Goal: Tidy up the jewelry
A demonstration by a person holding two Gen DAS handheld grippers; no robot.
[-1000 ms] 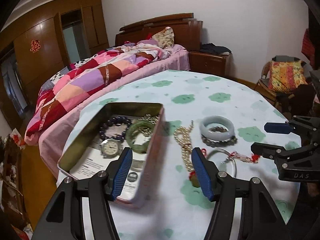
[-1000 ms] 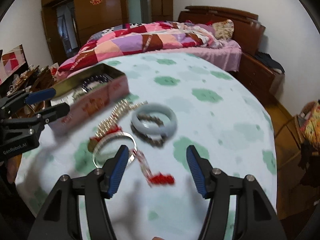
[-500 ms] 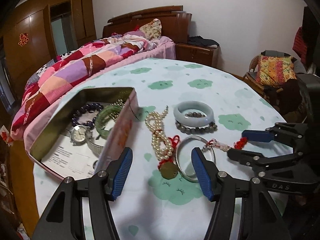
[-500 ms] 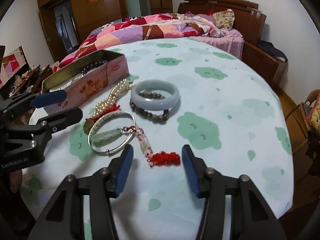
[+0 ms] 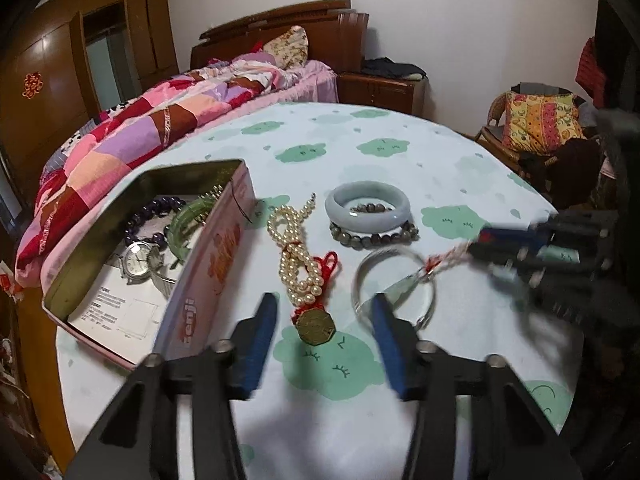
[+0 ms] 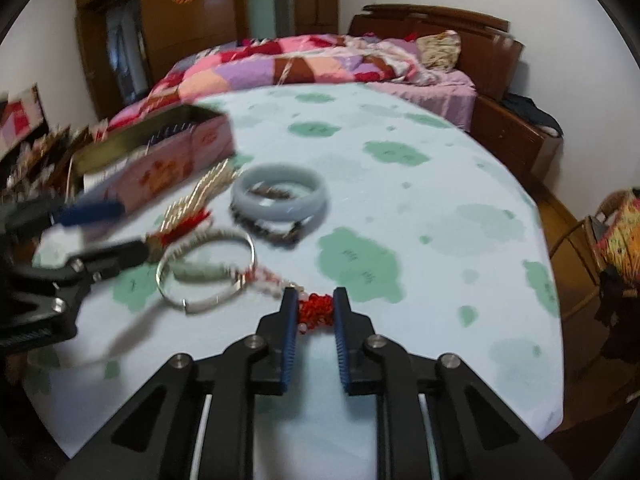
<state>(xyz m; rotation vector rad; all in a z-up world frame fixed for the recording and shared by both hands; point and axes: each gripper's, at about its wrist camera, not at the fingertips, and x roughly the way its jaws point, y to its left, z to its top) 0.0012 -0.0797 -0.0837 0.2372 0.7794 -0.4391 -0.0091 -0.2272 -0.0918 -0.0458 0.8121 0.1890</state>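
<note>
On the round table lie a pearl necklace (image 5: 294, 248) with a brass pendant (image 5: 316, 326), a pale jade bangle (image 5: 367, 205) on a dark bead bracelet (image 5: 374, 236), and a silver bangle (image 5: 394, 288) tied to a red tassel (image 6: 316, 309). My right gripper (image 6: 316, 312) is shut on the red tassel. My left gripper (image 5: 324, 340) is open, hovering just before the pendant. The pink tin (image 5: 208, 276) holds a watch (image 5: 136, 260), a green bangle (image 5: 186, 220) and purple beads (image 5: 154, 210).
The tin stands at the table's left, also in the right wrist view (image 6: 160, 164). A bed with a patchwork quilt (image 5: 160, 128) lies beyond the table. A chair with a patterned cushion (image 5: 540, 118) stands at the right.
My right gripper has closed on the red tassel. My left gripper has moved right, away from the tin, toward the pearl necklace and pendant.
</note>
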